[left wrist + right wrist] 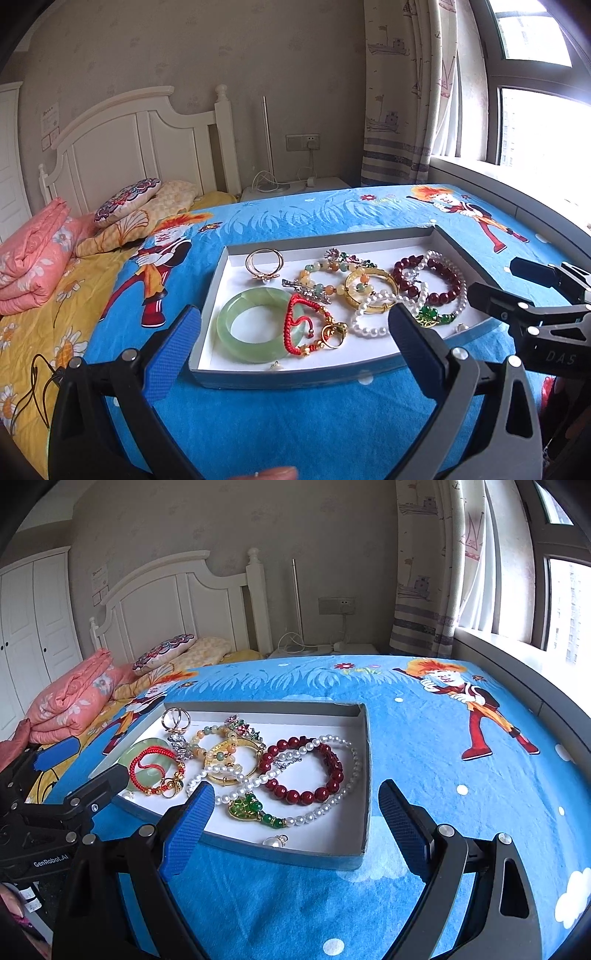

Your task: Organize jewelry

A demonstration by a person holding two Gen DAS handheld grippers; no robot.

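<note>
Indoors, on a bed with a blue cartoon bedspread (295, 417), near a white headboard (125, 144) and a bright window (535, 122).
Lying on it, a shallow white tray (364, 775) full of jewelry: jade bangle (255, 325), red cord bracelet (299, 325), gold bangle (369, 288), dark red bead bracelet (306, 771), pearl necklace (332, 805). Left gripper (291, 343) and right gripper (295, 819) both spread wide above the tray's near edge, pinching nothing.
</note>
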